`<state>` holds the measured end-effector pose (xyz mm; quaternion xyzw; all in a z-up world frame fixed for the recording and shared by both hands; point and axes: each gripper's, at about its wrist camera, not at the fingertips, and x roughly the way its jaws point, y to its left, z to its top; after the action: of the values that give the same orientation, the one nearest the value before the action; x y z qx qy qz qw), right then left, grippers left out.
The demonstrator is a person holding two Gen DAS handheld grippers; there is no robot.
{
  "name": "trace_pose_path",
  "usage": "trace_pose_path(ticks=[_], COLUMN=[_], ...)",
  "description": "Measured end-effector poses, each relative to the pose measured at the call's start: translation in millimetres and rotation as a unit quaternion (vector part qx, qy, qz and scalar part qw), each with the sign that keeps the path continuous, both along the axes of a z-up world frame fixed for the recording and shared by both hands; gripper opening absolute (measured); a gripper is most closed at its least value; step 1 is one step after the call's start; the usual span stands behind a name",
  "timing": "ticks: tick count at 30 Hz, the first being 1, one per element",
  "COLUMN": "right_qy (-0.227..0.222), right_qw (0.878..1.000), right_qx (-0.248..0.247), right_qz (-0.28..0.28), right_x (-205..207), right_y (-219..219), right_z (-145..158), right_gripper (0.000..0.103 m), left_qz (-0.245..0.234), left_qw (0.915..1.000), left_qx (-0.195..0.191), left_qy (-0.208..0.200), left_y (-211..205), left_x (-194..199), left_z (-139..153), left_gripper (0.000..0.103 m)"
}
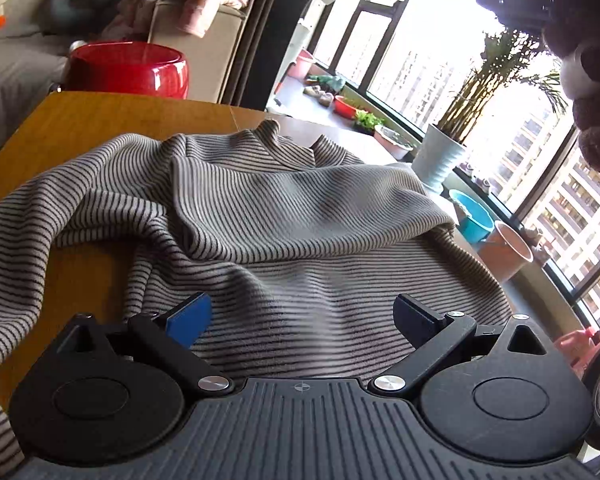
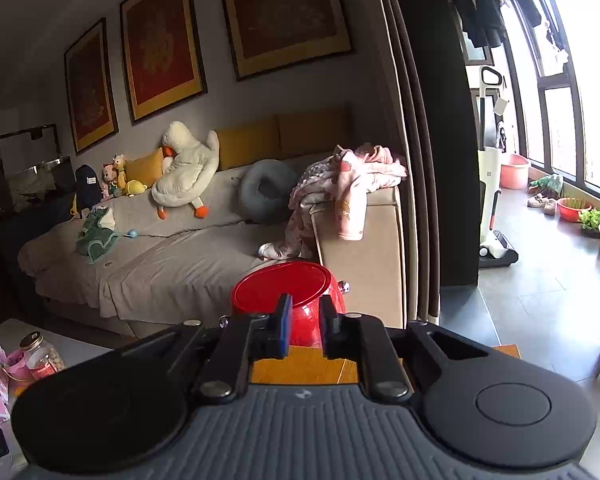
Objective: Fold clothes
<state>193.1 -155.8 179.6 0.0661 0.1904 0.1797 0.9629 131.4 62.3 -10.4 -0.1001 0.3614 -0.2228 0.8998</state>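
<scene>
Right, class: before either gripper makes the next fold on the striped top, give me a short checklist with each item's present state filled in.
1. Left gripper open, ready to grasp: ok.
2. Left gripper over the striped top: ok.
3. Top lying flat: not ok, one side is folded over and rumpled.
4. Sleeve on the wooden table: not ok, it trails off the near edge.
5. Right gripper facing the top: not ok, it points at a red stool.
6. Right gripper empty: ok, narrow gap, nothing held.

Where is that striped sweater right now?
In the left wrist view the striped sweater lies rumpled on the wooden table, just ahead of the open left gripper; the red stool stands beyond the table.
</scene>
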Motion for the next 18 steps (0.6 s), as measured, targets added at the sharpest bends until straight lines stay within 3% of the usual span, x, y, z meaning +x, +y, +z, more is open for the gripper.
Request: trace_pose_path(ticks=[5,8,11,15,18], right_qy=[0.051,0.11,0.185,0.125,0.065], right_qw=[0.998,0.993,0.98,0.983,0.976], right_qx=[-0.027,-0.036,-0.066,-0.137,-0.164], right_qz=[0.0,-0.005,-0.029,0.009,0.127], right_x=[-2.1,-5.8,-6.3,-36.0,-76.2], right_y=[-11.6,-25.7,-39.5,-21.7,18.8], right_z=[-46.7,-98.8,-159.4,-166.5,-146.2], right_gripper=[0.023,0.036,0.037,0.038,0.043], left_qz=[0.001,0.001,0.001,0.019,0.035], left_qw=[0.9999,0.9998,0.9996,0.9981,0.9959], left_qx=[0.002,0.004,0.005,-0.013,-0.026], left_qy=[-0.012,-0.02,-0.027,-0.057,-0.08], left_y=[3.3,5.2,7.2,26.6,43.0], left_x=[-7.7,-12.4,-17.0,-24.8,-30.8], left_z=[17.2,27.5,37.8,73.9,99.8], left_gripper=[0.071,0.07,0.074,0.088,0.094])
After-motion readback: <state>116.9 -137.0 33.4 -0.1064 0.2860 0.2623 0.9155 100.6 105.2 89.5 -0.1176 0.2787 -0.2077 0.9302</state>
